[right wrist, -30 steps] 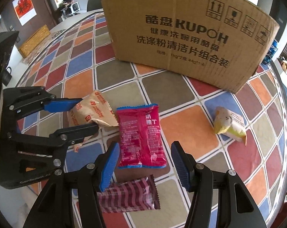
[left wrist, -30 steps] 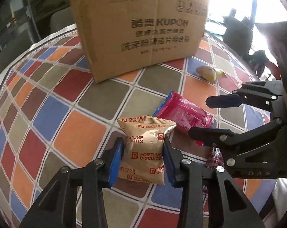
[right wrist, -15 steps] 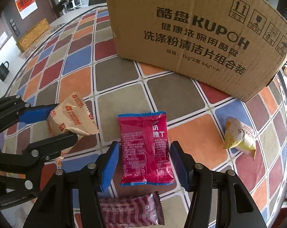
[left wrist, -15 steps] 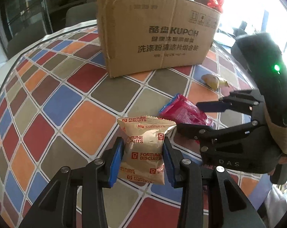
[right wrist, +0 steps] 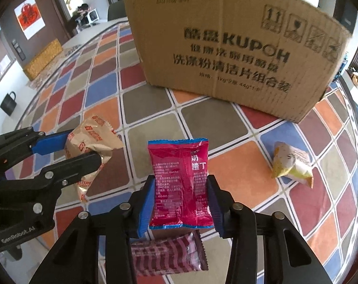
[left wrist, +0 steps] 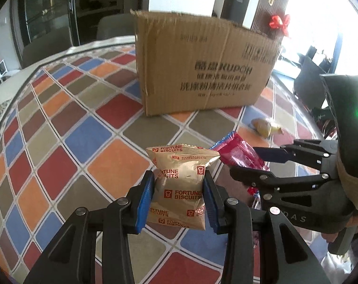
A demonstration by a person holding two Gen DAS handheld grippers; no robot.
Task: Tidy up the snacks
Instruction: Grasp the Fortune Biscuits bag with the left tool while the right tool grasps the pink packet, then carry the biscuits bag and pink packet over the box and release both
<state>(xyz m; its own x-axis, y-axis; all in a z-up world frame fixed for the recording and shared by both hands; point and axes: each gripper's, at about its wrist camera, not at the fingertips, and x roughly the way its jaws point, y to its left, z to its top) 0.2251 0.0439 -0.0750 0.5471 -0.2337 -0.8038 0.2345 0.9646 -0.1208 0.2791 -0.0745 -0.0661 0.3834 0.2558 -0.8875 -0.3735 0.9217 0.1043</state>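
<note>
While two tools (left wrist: pixel 179 195) (right wrist: pixel 180 206) grip packets, two packets (right wrist: pixel 292 163) (right wrist: pixel 167 253) lie loose.

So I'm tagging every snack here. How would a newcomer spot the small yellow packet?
Start at the big cardboard box on the tiled table. Near its right front corner lies the yellow packet, alone and untouched, unlike the gold and red packs in the grippers.

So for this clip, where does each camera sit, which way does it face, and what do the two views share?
Left wrist: on the left gripper, looking down its fingers at the gold biscuit packet it clamps; the right gripper shows at right.
Right wrist: on the right gripper, jaws closing around the red packet; the left gripper shows at left.
Shared: cardboard box, yellow snack, checked tablecloth, both packets.
</note>
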